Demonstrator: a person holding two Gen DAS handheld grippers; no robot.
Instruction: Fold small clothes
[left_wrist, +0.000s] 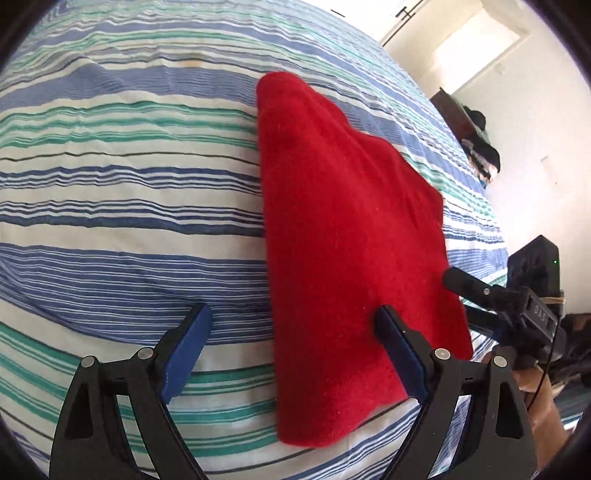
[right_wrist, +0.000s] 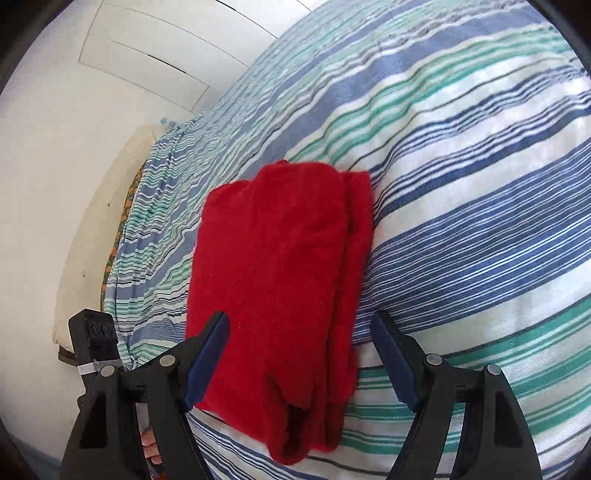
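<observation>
Left gripper (left_wrist: 291, 350): my jaws are standing wide apart, gripping nothing — one blue pad is hanging over the striped sheet, the other over the near part of the red cloth.
Right gripper (right_wrist: 299, 354): my jaws are spread and holding nothing; the cloth's near end is lying between them, and I am seeing no pad pressing on it.
Red cloth (right_wrist: 280, 288): it is lying folded on the bedspread (left_wrist: 129, 206), a long narrow bundle with layered edges showing along one side and at the near end.
Bedspread: blue, green and white stripes are running under the cloth.
Room: a white wall (right_wrist: 48, 155) is standing beyond the bed's edge — dark clothes (left_wrist: 480, 147) are piled far off.
</observation>
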